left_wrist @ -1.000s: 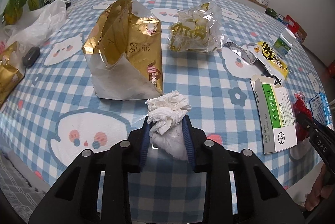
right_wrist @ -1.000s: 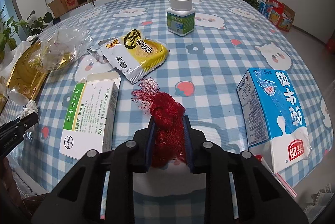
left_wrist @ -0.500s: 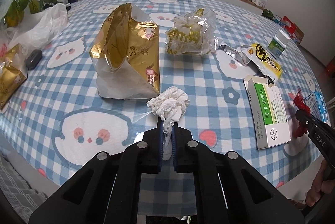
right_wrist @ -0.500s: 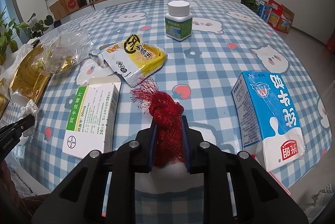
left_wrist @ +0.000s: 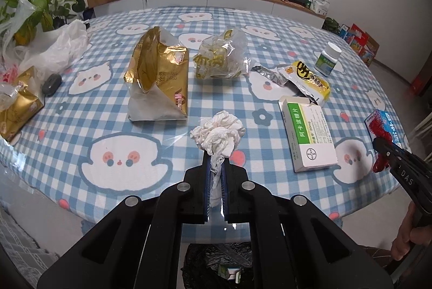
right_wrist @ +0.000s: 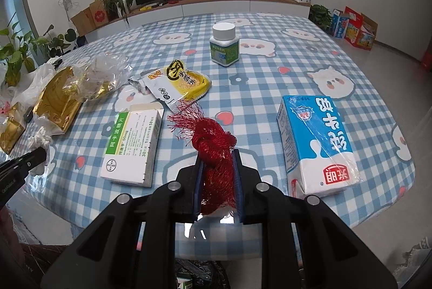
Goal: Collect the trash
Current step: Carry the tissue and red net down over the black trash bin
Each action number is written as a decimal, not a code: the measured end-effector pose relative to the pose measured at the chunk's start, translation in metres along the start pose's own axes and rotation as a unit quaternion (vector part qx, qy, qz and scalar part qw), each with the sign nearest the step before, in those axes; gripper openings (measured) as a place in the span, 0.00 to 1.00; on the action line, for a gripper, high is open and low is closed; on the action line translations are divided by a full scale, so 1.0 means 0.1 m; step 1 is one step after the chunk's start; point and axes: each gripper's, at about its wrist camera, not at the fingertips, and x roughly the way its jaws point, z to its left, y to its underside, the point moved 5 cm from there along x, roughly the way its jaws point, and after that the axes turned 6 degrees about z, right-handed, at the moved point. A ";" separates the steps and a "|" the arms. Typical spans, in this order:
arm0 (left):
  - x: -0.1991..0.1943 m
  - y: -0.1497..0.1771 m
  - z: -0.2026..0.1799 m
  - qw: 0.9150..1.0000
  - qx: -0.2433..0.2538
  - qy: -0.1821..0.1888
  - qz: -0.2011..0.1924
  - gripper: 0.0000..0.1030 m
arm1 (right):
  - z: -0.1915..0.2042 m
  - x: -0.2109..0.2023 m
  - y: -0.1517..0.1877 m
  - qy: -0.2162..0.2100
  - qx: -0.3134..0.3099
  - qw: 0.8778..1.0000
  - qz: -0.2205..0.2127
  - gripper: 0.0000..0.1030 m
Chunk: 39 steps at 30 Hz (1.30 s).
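Two grips, both full: left gripper (left_wrist: 215, 175) clamped on a crumpled white tissue (left_wrist: 218, 136), most of the wad bulging past the fingertips; right gripper (right_wrist: 217, 170) pinched on a red mesh net (right_wrist: 213, 146), frayed end sticking out ahead. Both held above the near edge of the checked tablecloth (right_wrist: 270, 78), over a black trash bag (left_wrist: 210, 262) below. Between them, lying flat, a white-and-green medicine box (right_wrist: 132, 146).

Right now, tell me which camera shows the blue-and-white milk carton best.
The right wrist view: the blue-and-white milk carton lies there whole, front face readable. The left wrist view catches only a blue sliver at the edge, behind the red mesh netting.
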 end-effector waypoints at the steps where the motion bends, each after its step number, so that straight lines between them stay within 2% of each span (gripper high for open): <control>1: -0.03 0.03 -0.02 1.000 0.002 0.001 0.000 0.06 | 0.00 -0.06 0.03 -0.002 0.000 1.000 -0.002 0.17; 9: -0.30 0.35 -0.16 1.000 0.010 0.011 0.004 0.06 | -0.06 -0.44 0.28 -0.004 0.001 1.000 -0.011 0.17; 19: -0.43 0.81 -0.40 0.999 0.027 0.017 0.012 0.06 | -0.13 -0.56 0.84 0.008 0.000 1.000 0.010 0.17; 28: -0.33 1.26 -0.46 0.998 0.028 0.025 0.042 0.06 | -0.22 -0.40 1.40 0.021 0.007 0.998 0.064 0.17; 39: 0.10 1.65 -0.47 0.997 0.023 0.014 0.078 0.06 | -0.25 -0.03 1.78 0.046 0.009 0.991 0.122 0.17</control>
